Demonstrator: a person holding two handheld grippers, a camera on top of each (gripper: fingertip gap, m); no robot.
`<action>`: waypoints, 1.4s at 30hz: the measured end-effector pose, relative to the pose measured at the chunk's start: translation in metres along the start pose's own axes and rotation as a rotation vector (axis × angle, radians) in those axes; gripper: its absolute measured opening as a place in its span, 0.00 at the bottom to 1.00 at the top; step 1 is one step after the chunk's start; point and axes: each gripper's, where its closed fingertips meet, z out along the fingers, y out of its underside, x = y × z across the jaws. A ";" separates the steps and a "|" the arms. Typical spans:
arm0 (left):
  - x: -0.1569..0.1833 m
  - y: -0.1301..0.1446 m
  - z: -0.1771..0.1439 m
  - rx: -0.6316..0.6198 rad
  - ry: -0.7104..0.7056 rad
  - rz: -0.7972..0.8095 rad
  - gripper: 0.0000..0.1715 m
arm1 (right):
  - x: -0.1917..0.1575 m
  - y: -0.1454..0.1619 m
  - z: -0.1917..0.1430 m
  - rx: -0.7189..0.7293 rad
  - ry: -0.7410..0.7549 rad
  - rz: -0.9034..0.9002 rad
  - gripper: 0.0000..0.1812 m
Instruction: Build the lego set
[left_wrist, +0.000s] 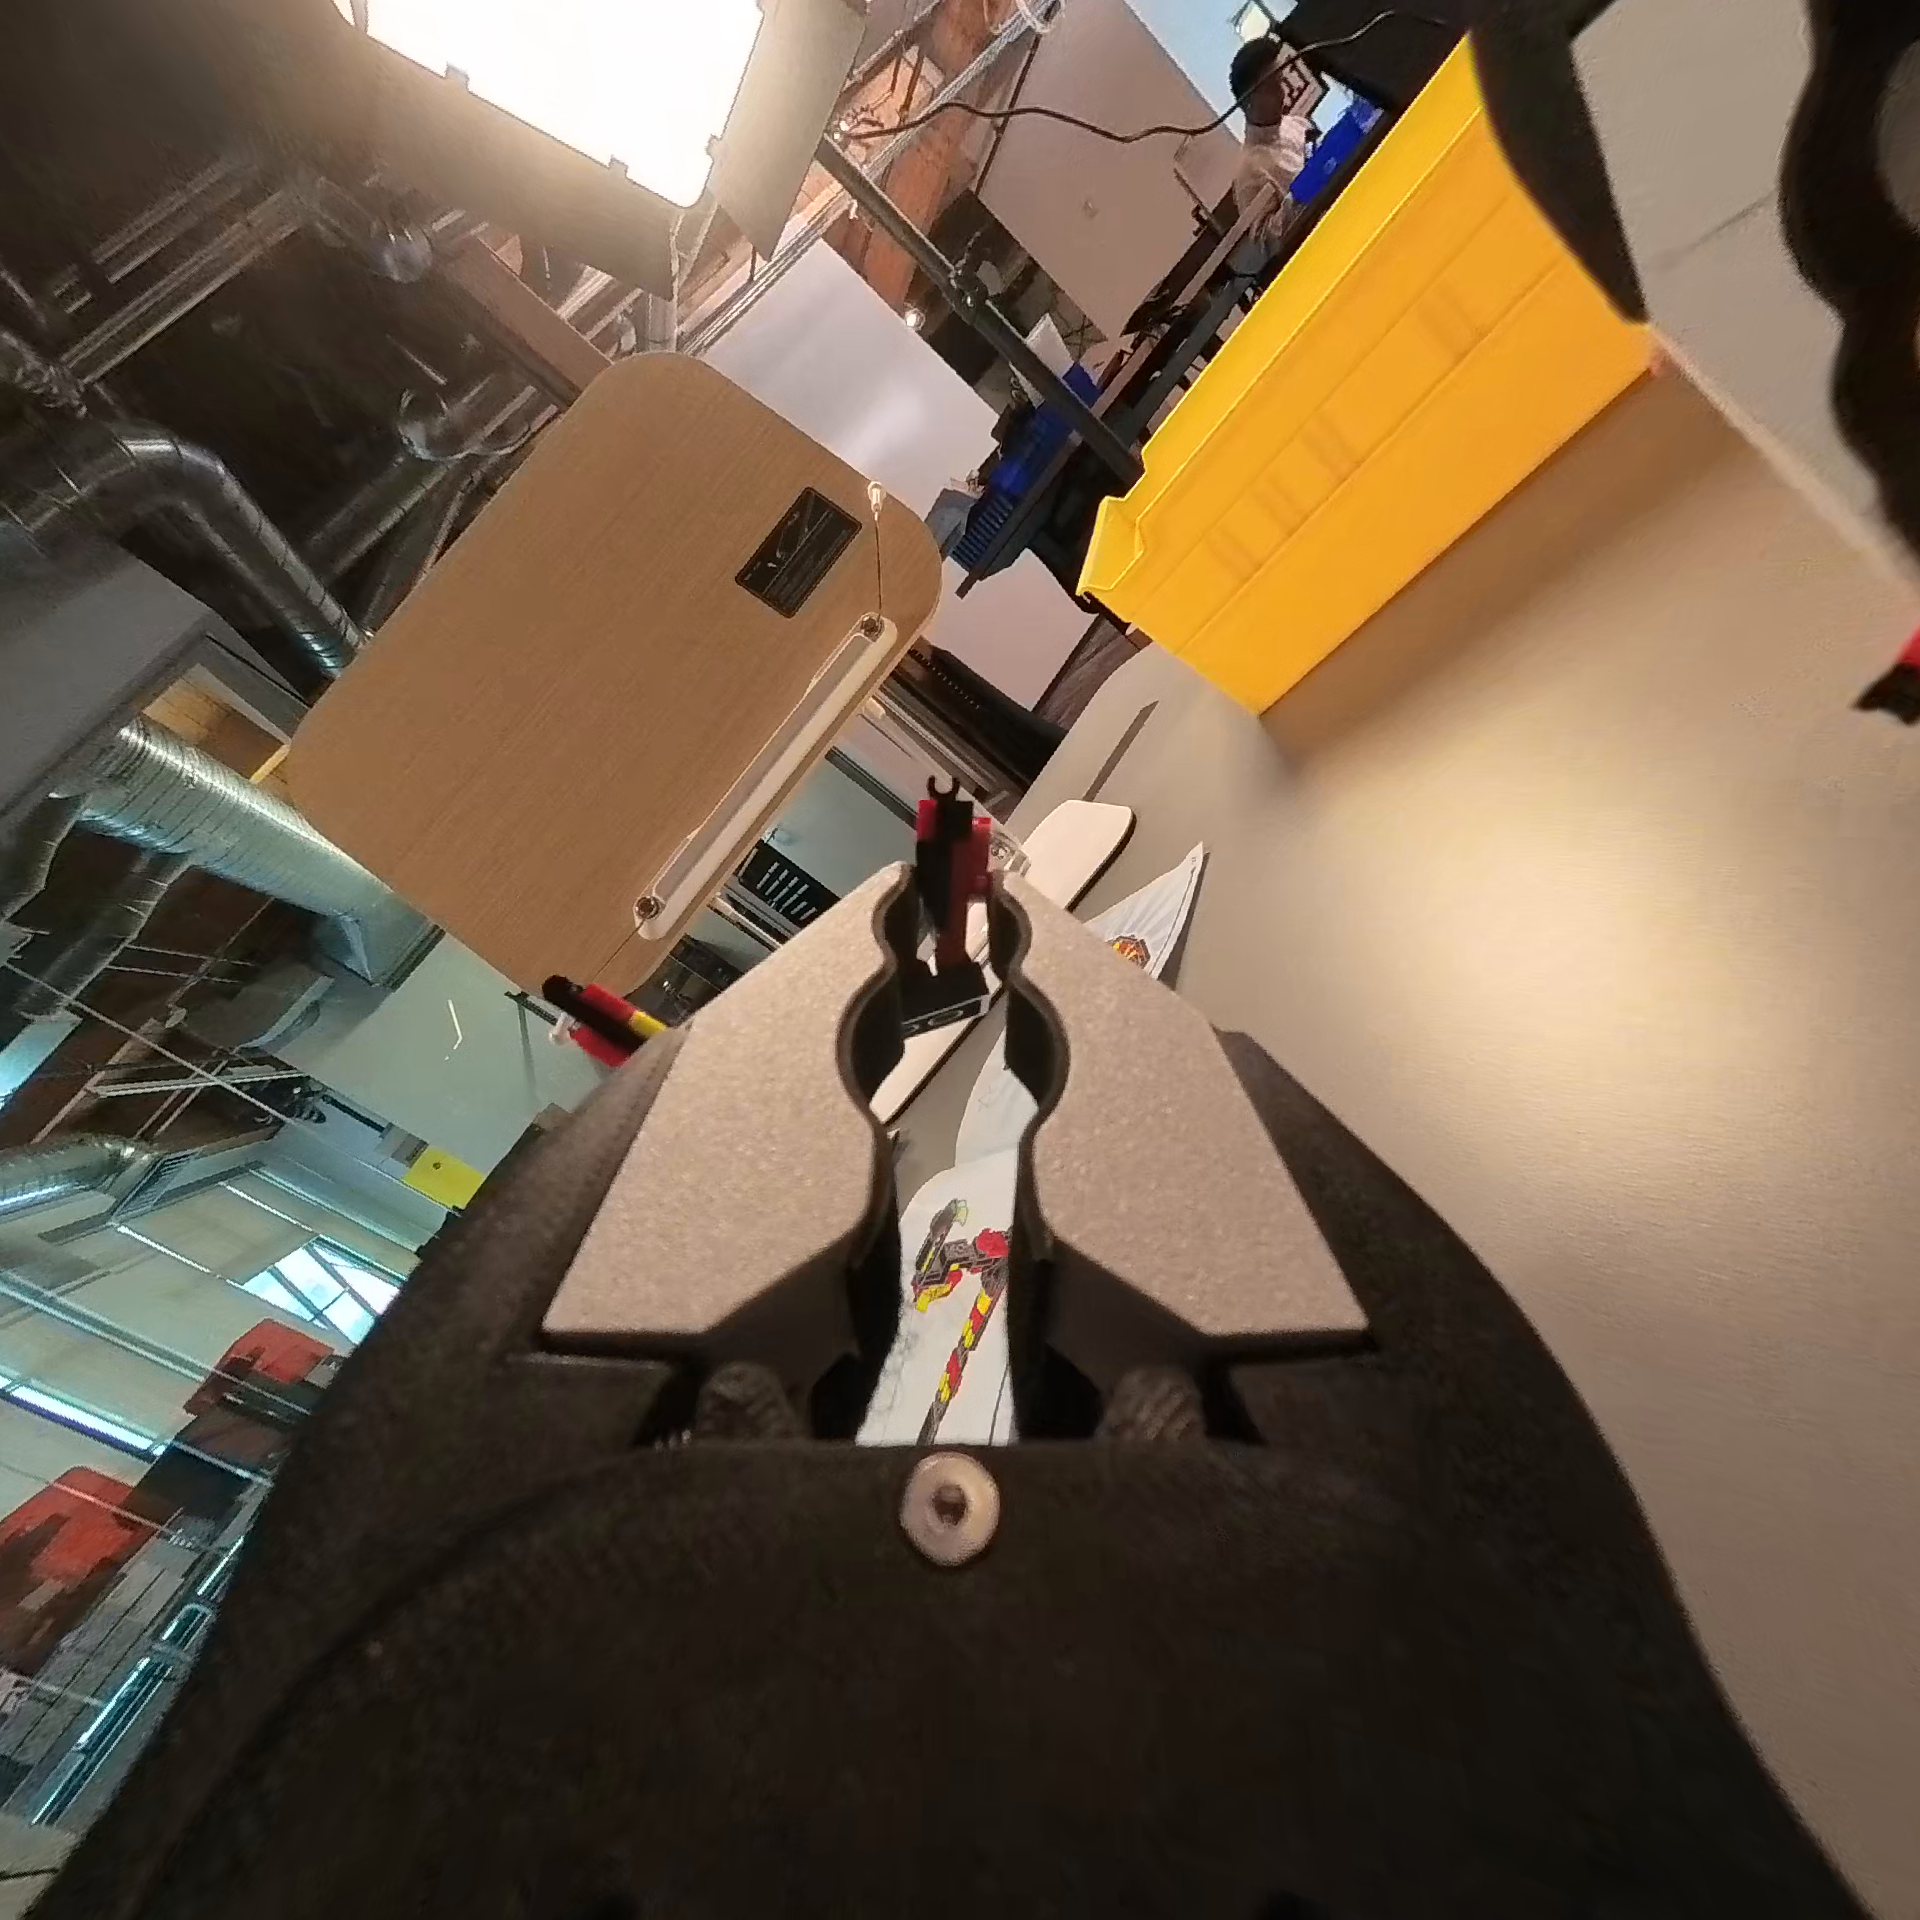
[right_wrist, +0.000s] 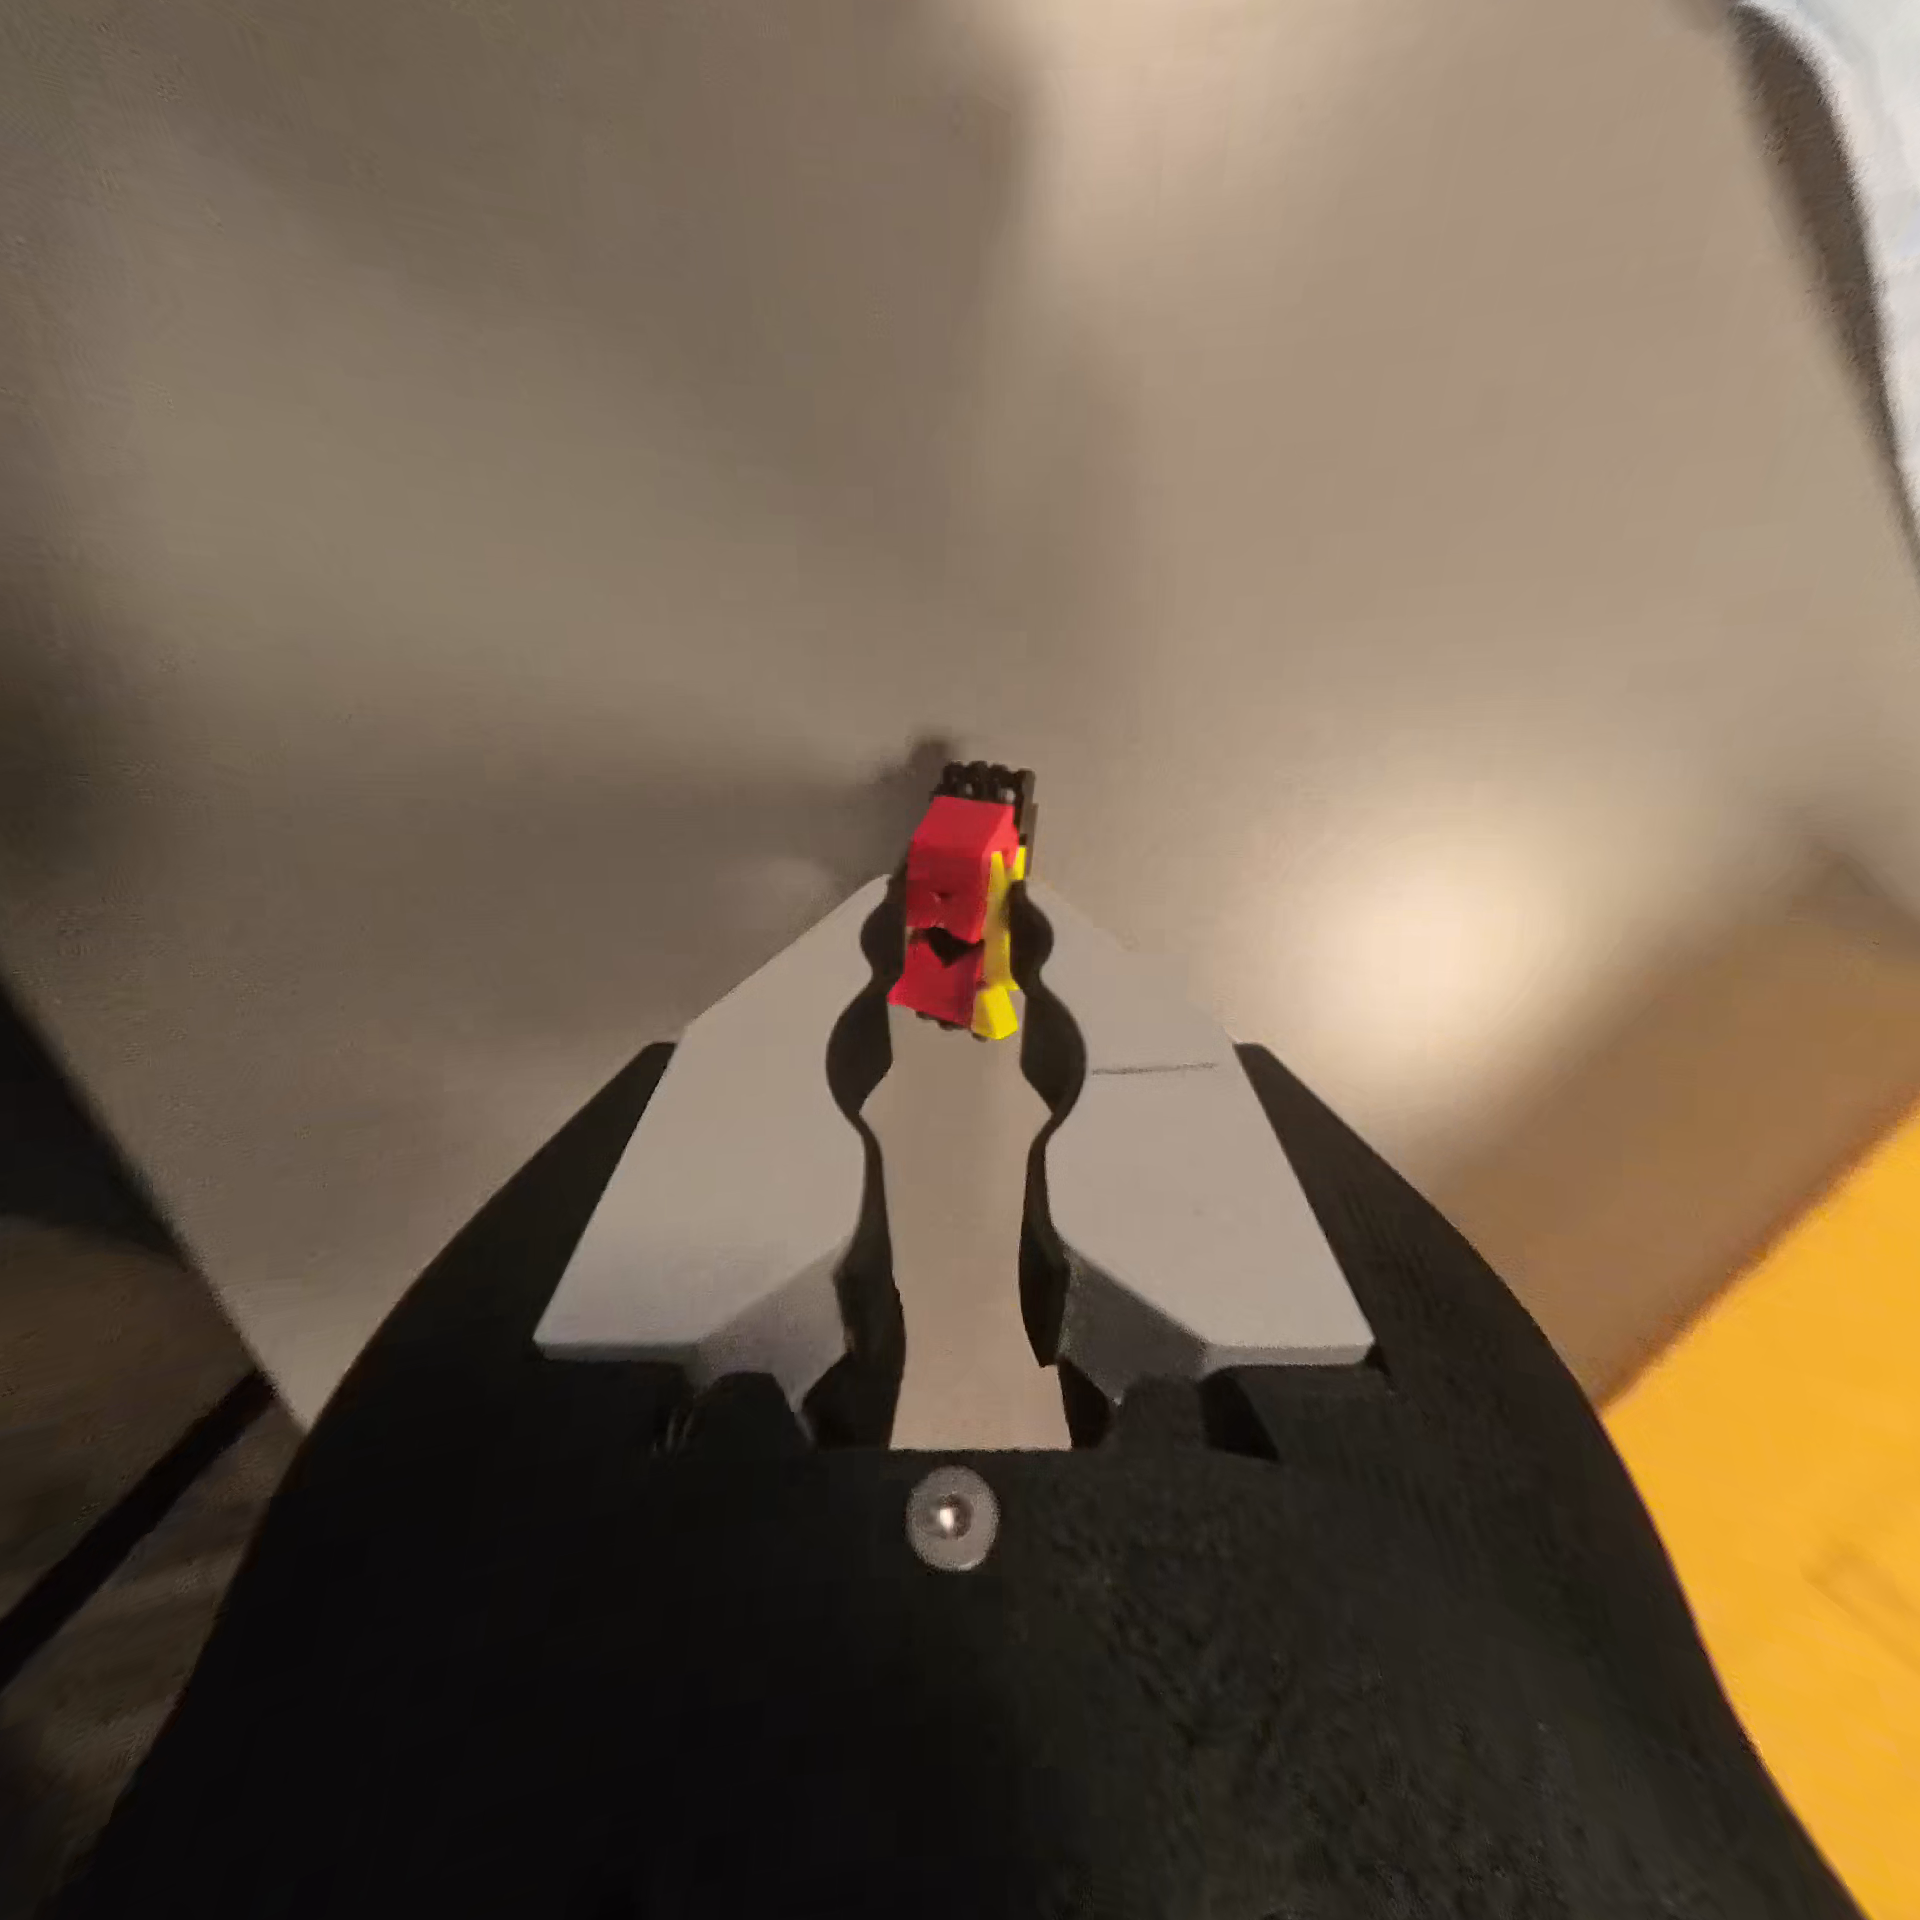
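Note:
My left gripper (left_wrist: 948, 896) is shut on a small red and black lego assembly (left_wrist: 948, 883) and holds it above the grey table (left_wrist: 1507, 1039). The view is tilted. Under the fingers lies the printed instruction sheet (left_wrist: 956, 1288). My right gripper (right_wrist: 954, 902) is shut on a red, yellow and black lego assembly (right_wrist: 951, 904), held over the bare grey table (right_wrist: 727, 468). The right gripper also shows as a dark blurred shape at the top right of the left wrist view (left_wrist: 1766, 156), with a red and black bit (left_wrist: 1891, 686) below it.
A yellow bin (left_wrist: 1361, 436) stands on the table at the far right. A wooden panel (left_wrist: 613, 665) rises behind the left gripper. Loose red, black and yellow lego pieces (left_wrist: 603, 1018) lie beside it. A yellow surface (right_wrist: 1787, 1455) shows at the lower right of the right wrist view. The grippers' ends are close to 15 cm from one another.

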 end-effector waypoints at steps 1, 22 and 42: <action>0.000 0.000 0.000 0.000 0.002 0.001 0.07 | -0.001 0.001 0.000 -0.006 -0.047 0.012 0.10; 0.096 -0.020 -0.028 0.166 0.557 0.215 0.07 | -0.007 -0.001 -0.014 -0.032 -0.210 0.159 0.13; 0.105 -0.021 -0.092 -0.035 0.759 0.336 0.31 | -0.086 -0.022 -0.069 0.053 -0.394 0.343 0.13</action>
